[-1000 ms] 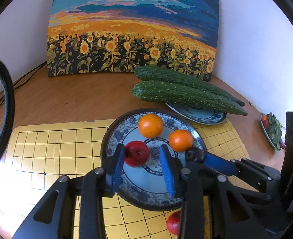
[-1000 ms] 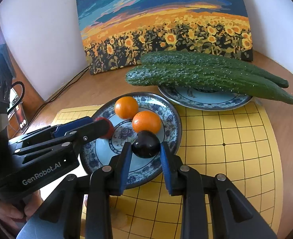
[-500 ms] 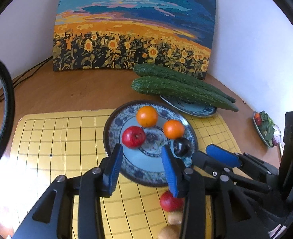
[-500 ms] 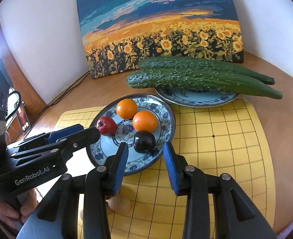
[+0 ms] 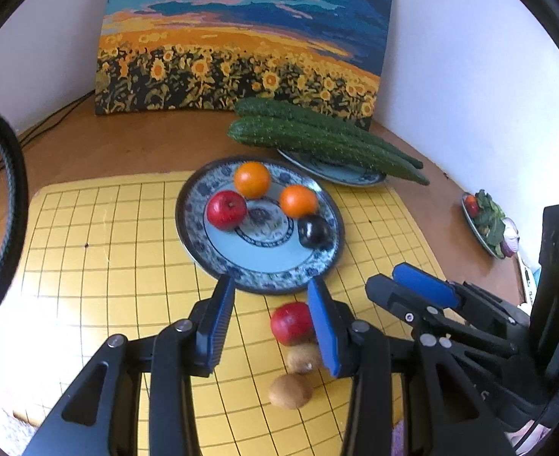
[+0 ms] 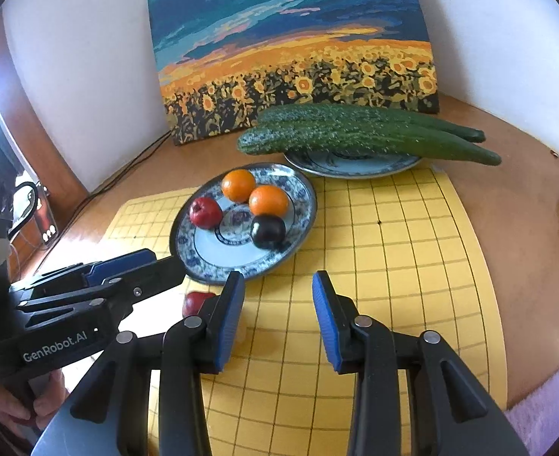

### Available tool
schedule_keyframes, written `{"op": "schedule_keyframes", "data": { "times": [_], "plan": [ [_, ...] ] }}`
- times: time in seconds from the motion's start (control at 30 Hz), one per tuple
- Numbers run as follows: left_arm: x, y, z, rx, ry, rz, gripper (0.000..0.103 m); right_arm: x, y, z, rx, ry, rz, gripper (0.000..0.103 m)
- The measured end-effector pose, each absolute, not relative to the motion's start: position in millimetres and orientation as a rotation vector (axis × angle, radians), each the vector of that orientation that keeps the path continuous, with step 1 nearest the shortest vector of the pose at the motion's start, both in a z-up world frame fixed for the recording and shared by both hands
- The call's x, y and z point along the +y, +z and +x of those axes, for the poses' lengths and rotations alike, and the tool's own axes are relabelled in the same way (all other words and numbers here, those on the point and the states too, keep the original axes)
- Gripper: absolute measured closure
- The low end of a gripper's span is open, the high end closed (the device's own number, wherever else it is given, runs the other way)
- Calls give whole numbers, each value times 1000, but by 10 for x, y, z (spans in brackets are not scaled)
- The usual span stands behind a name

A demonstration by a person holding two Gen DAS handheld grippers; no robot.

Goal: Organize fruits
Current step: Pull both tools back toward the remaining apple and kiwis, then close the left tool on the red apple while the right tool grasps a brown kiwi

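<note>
Lying beside left tool (image 5: 271,317): red apple (image 5: 291,322).

White walls (image 5: 450,76), sunflower painting (image 6: 294,49) leaning in corner, brown tabletop (image 5: 127,144); bright light at left, maybe window.

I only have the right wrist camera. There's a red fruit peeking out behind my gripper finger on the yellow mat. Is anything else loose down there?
Observer: Yes. The left wrist view shows a brown kiwi touching that red apple, with a second kiwi just in front of it.
Operator: Is the left gripper holding anything?
Observer: No. The left gripper is open, with nothing between its pads.
Operator: What's on the plate cut off at my far right?
Observer: The small plate holds leafy greens with a red piece.
</note>
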State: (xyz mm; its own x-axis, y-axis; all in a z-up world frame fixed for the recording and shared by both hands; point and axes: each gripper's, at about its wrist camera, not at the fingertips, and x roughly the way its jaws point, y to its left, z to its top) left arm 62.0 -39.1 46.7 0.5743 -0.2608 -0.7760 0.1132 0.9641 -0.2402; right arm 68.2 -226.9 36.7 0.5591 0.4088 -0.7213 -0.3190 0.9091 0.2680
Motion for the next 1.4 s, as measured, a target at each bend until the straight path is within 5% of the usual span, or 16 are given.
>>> {"op": "schedule_keyframes", "data": {
  "times": [1.13,1.4],
  "plan": [
    [-577,238,610,984,-249,-205,61,-2473,194,554,901,411,164,65],
    [-529,231,622,986,-239,-225,73,-2469,191,556,904,413,165,65]
  ]
}}
